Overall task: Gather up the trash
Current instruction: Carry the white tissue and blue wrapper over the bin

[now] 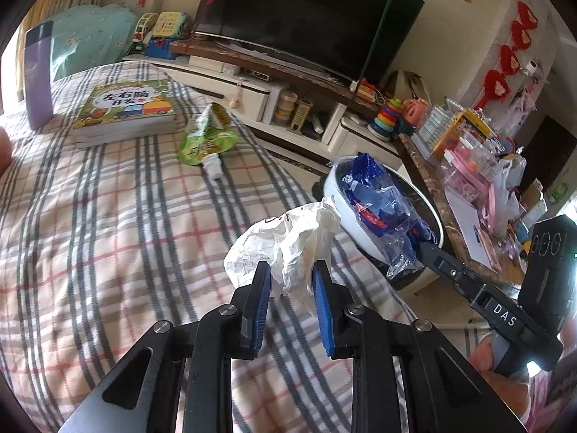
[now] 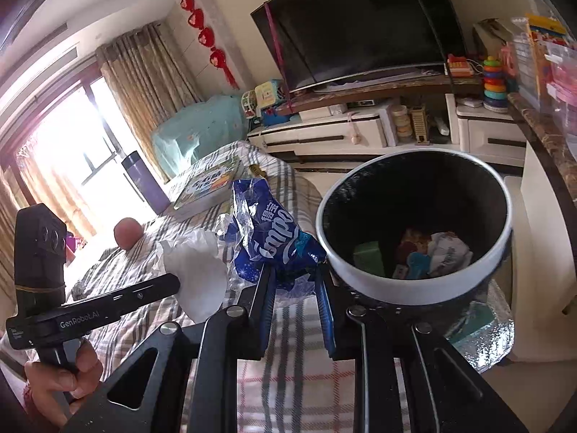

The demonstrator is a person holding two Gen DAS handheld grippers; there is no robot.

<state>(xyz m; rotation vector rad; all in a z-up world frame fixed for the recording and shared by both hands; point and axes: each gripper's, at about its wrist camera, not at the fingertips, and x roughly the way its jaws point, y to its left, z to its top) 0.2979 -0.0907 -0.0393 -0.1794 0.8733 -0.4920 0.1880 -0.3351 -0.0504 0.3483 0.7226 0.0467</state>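
Jaws on both sides are clamped on trash: the left gripper pinches a crumpled white paper between its blue pads, held just above the plaid bed cover, and the right gripper is squeezing a blue plastic wrapper, right beside the rim of the trash bin at about 3 o'clock from it. The bin is white outside, dark inside, with a few scraps at the bottom. In the left wrist view the wrapper hangs over the bin's mouth. A green squeeze pouch lies on the bed at 11 o'clock from the paper, near a kids' book and a purple bottle.
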